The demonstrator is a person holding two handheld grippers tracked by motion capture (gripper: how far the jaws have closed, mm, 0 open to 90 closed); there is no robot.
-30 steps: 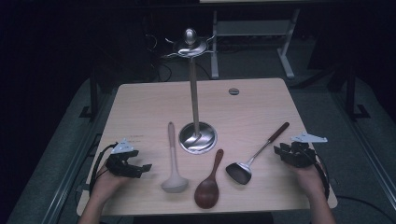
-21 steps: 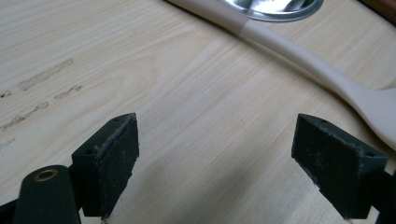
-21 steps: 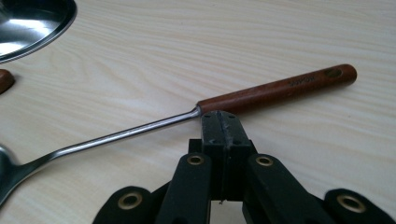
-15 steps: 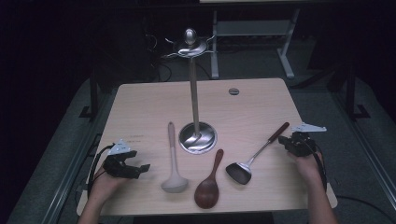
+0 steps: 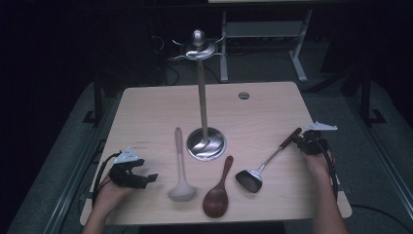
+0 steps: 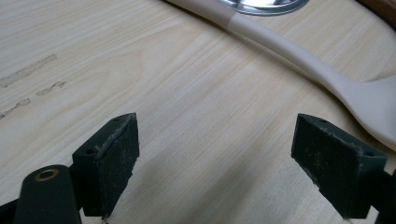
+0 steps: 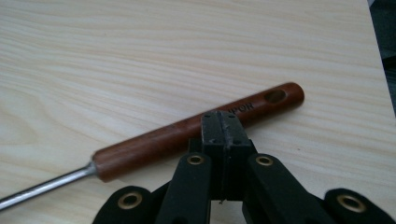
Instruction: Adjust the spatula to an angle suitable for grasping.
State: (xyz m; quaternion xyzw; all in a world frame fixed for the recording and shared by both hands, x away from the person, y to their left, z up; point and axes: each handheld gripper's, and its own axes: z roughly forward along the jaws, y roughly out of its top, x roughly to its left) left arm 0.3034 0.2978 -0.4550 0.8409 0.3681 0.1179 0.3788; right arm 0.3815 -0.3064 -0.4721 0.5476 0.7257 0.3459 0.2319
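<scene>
**Right gripper arrives at the wooden handle, jaws pressed together**

Moving in from the table's right edge since the earlier high view, the right gripper (image 5: 304, 143) is now sitting at the top end of the metal spatula (image 5: 265, 163) — just at its reddish wooden handle (image 7: 196, 128). Its jaws were standing apart a second ago and are now meeting pad against pad. In the right gripper view the closed tips are lying in front of the handle, roughly at its middle, and nothing is showing between them; whether the tips are resting on the wood or hovering just above it is hard to tell from this angle. So the handle is not being gripped — the jaws are clenched on nothing.

The spatula itself is lying flat on the table (image 5: 146, 112), dark blade toward the person, handle pointing away and to the right. It seems not to be shifting between the frames.

Over on the other side, the left gripper (image 5: 141, 178) is resting near the table's front-left corner, jaws spread wide over bare wood, with the pale ladle (image 6: 327, 79) lying just beyond them. A brown wooden spoon (image 5: 218, 195) is lying between ladle and spatula, and the steel hanging stand (image 5: 202, 97) is standing upright behind all three, its hooks empty.

My judgement: the work is heading toward hanging the spatula, but the right jaws will need reopening before taking the handle.
</scene>
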